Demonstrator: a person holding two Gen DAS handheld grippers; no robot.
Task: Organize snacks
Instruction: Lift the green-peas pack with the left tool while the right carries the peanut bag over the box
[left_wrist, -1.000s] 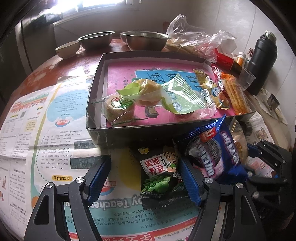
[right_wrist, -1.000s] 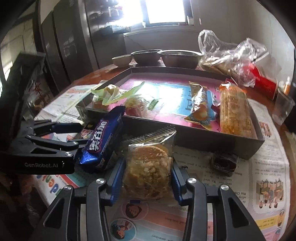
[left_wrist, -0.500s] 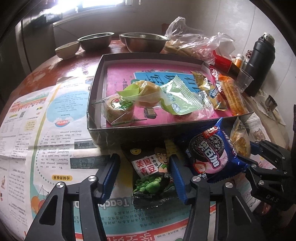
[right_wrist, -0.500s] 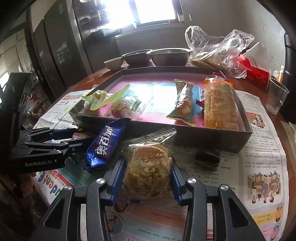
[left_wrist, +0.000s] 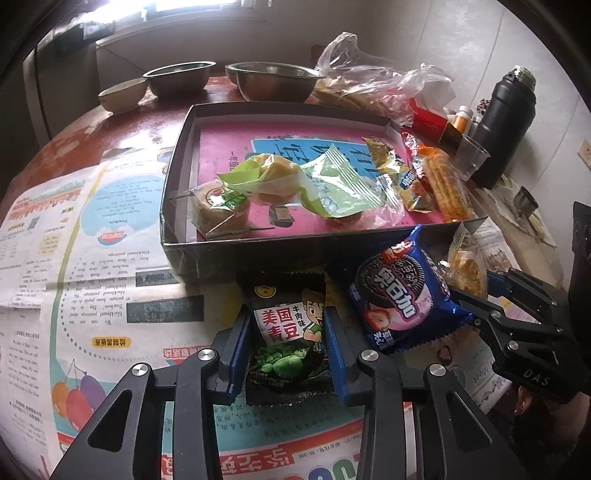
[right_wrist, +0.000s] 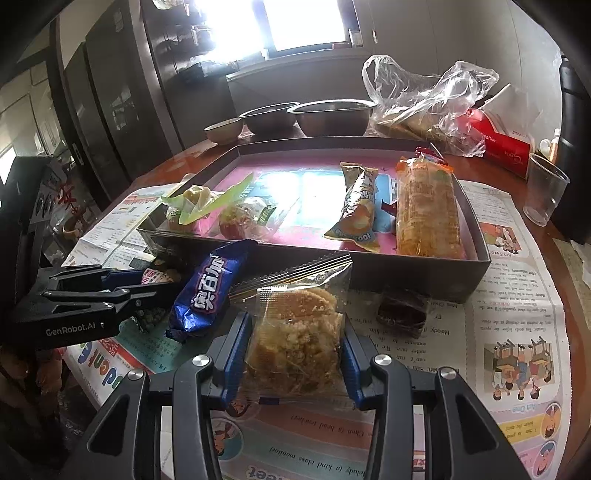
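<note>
A black green-pea snack packet (left_wrist: 286, 334) lies on the newspaper just in front of the dark tray (left_wrist: 173, 206). My left gripper (left_wrist: 286, 354) is shut on it, blue pads pressed to both sides. Beside it to the right lies a blue cookie packet (left_wrist: 400, 299) (right_wrist: 208, 291). My right gripper (right_wrist: 295, 354) is shut on a clear packet of crumbly yellow pastry (right_wrist: 295, 332), seen edge-on as the pastry packet (left_wrist: 465, 267) in the left wrist view. The tray (right_wrist: 476, 262) holds several wrapped snacks, among them a long orange packet (right_wrist: 428, 210).
Newspaper (left_wrist: 74, 266) covers the round wooden table. A small dark sweet (right_wrist: 402, 314) lies before the tray. Behind it stand steel bowls (left_wrist: 273, 81), a plastic bag (right_wrist: 424, 103), a red box (right_wrist: 506, 147), a clear cup (right_wrist: 545, 188) and a black flask (left_wrist: 506, 122).
My left gripper's jaws have closed in from wide apart onto the pea packet. The right gripper has kept its hold on the pastry packet and stayed nearly still.
</note>
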